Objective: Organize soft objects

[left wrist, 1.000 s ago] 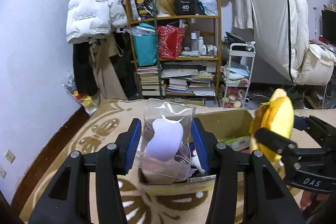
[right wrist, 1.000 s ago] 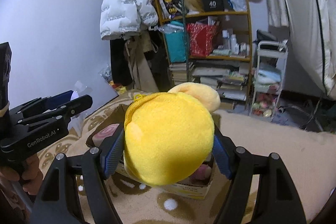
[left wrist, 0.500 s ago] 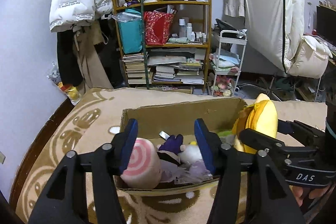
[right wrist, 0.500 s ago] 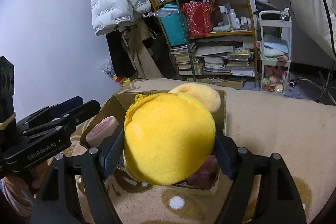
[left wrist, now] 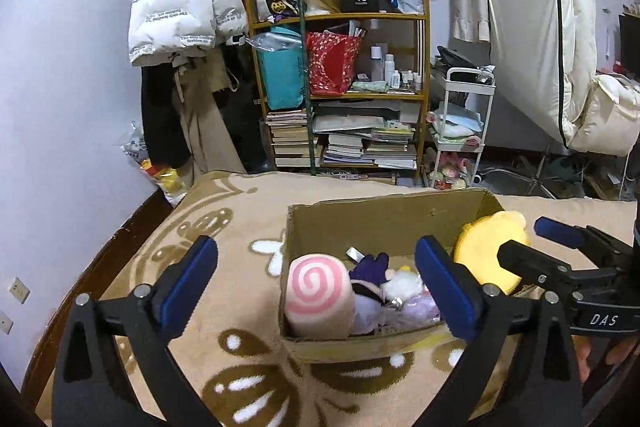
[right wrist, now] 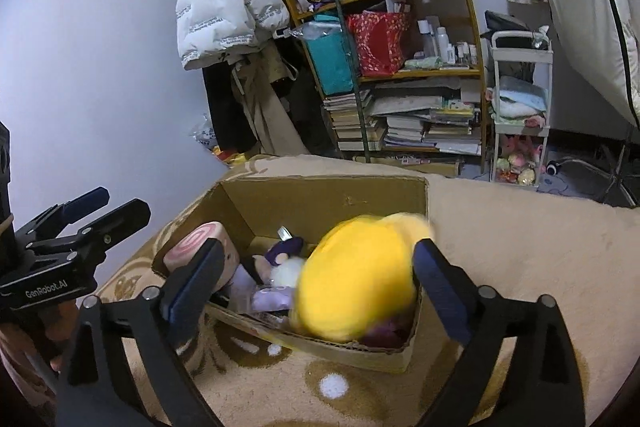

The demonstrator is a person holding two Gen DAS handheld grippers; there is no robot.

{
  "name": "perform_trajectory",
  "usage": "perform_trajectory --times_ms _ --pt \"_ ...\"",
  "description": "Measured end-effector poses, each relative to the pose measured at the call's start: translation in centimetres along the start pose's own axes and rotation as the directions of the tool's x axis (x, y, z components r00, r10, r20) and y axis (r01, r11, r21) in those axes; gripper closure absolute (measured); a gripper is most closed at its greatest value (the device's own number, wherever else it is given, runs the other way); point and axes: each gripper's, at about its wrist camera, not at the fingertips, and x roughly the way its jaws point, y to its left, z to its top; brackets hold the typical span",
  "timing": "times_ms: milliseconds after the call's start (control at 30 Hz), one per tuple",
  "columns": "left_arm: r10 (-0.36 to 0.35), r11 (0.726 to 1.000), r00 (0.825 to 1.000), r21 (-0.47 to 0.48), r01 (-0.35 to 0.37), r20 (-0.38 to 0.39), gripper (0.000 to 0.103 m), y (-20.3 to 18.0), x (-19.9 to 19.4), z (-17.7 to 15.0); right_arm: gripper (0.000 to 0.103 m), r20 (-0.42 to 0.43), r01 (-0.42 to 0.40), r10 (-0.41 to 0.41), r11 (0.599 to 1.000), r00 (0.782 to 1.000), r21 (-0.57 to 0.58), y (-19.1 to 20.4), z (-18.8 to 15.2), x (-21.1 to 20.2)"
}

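Over the near edge of the cardboard box [left wrist: 384, 219], my two grippers hang side by side, both angled down into it. My right gripper [right wrist: 316, 285] has its jaws swinging wide apart, and the yellow plush [right wrist: 356, 279] sits between them, blurred, no pad pressing on it that I can see; I judge it is dropping free into the right end of the box. From that gripper the plush lies dead ahead at twelve o'clock, slightly toward one, its rounded body filling the gap, with a paler lobe poking out at its far upper side. In the left wrist view the same plush shows at three o'clock, against the right wall of the box, with my right gripper's fingers across it. My left gripper [left wrist: 316, 281] is also spreading its jaws, and nothing is caught between the pads: they straddle the box's near left part. Straight ahead of it, at twelve, the pink swirl roll [left wrist: 320, 295] lies in the box's near left corner, its spiral end facing me and its long axis running away from me. Just right of it, at about one o'clock, a huddle of purple and white toys [left wrist: 392, 291] fills the middle. Both hands are about equally close to the box; the right is nearer the plush, the left nearer the roll. With everything in sight already inside, I reckon the next move is simply to lift both grippers clear without catching the cardboard rim.
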Motion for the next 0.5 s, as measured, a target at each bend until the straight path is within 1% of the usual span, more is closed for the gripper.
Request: perform_trajectory --times_ms 200,500 --pt "0.038 0.999 0.999 0.021 -0.039 0.022 0.002 0.1 -2.2 -0.6 0.000 0.036 0.017 -0.017 1.000 0.999 -0.019 0.7 0.1 -2.2" --pt "0.060 0.998 0.996 0.017 -0.061 0.067 0.002 0.0 -6.3 -1.6 0.000 0.086 0.057 -0.054 0.998 0.995 -0.035 1.5 -0.4 -6.7"
